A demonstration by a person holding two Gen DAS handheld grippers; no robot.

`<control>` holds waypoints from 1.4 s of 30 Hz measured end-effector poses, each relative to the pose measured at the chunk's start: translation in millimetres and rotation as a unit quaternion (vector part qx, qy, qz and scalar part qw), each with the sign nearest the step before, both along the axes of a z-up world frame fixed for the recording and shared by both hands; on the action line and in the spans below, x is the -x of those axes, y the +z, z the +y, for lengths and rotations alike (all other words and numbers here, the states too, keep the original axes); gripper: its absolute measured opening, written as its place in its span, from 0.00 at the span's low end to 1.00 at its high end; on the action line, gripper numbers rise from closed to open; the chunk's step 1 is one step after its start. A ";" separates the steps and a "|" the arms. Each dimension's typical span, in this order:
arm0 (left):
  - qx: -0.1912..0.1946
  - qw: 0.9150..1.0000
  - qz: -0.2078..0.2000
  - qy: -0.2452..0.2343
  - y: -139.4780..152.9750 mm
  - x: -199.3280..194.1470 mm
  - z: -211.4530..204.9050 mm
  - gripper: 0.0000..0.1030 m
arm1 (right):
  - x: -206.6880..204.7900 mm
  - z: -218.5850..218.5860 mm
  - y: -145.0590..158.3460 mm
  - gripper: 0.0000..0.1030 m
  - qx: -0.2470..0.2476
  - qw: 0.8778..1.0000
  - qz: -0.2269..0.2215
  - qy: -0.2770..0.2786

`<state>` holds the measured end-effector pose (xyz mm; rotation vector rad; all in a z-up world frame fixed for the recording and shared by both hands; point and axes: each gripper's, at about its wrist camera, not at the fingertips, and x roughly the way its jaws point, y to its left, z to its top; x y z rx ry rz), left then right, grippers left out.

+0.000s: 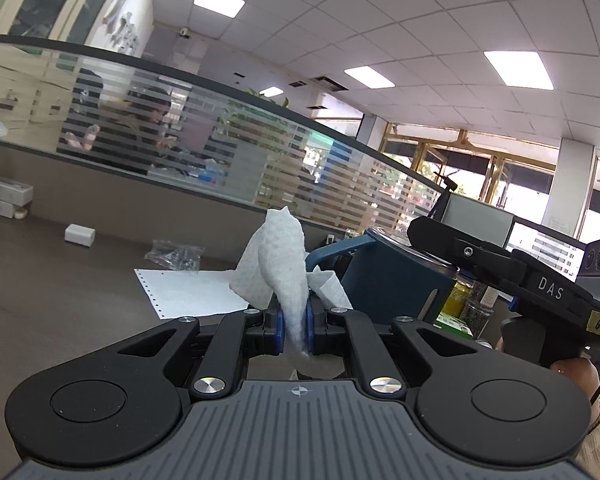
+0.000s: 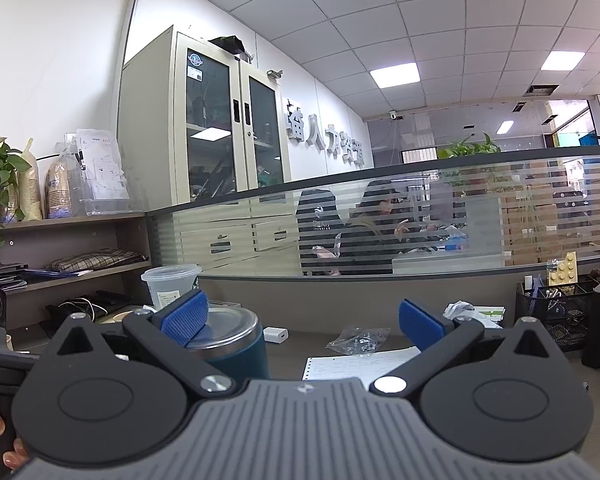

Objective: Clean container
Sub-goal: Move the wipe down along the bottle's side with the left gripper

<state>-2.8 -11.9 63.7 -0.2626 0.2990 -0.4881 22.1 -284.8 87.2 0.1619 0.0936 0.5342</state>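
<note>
Now my left gripper (image 1: 296,330) is clamped on a crumpled white paper towel (image 1: 278,264), its 2 blue pads pressed against the sheet, which stands up above them. Just beyond and to the right sits the dark blue mug (image 1: 400,276) with a steel rim, on the brown desk (image 1: 60,300). My right gripper (image 2: 302,322) is spread wide and holds nothing; the mug (image 2: 236,344) lies near its left pad. Farther off lie a sheet of perforated paper (image 1: 188,292), a clear plastic bag (image 2: 358,340) and a small white charger (image 2: 276,335).
</note>
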 end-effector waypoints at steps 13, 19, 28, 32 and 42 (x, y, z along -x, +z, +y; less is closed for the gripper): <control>-0.042 0.998 -0.020 0.039 0.8 11.0 -24.0 0.11 | -1.0 -4.4 -2.0 1.00 -0.002 1.000 0.002 0.002; -0.091 0.992 -0.050 0.078 -0.8 22.6 -43.3 0.11 | -2.0 -4.3 -1.6 1.00 -0.006 1.000 0.005 0.003; -0.108 0.989 -0.063 0.076 0.8 33.8 -48.3 0.11 | 0.1 -2.5 -0.4 1.00 -0.002 1.000 0.001 -0.001; -0.103 0.991 -0.073 0.054 4.8 41.2 -42.6 0.11 | 1.4 -1.7 -0.3 1.00 0.000 1.000 0.001 -0.003; -0.081 0.994 -0.055 0.041 2.7 35.1 -30.2 0.18 | 5.1 4.2 0.5 1.00 0.004 1.000 0.003 0.001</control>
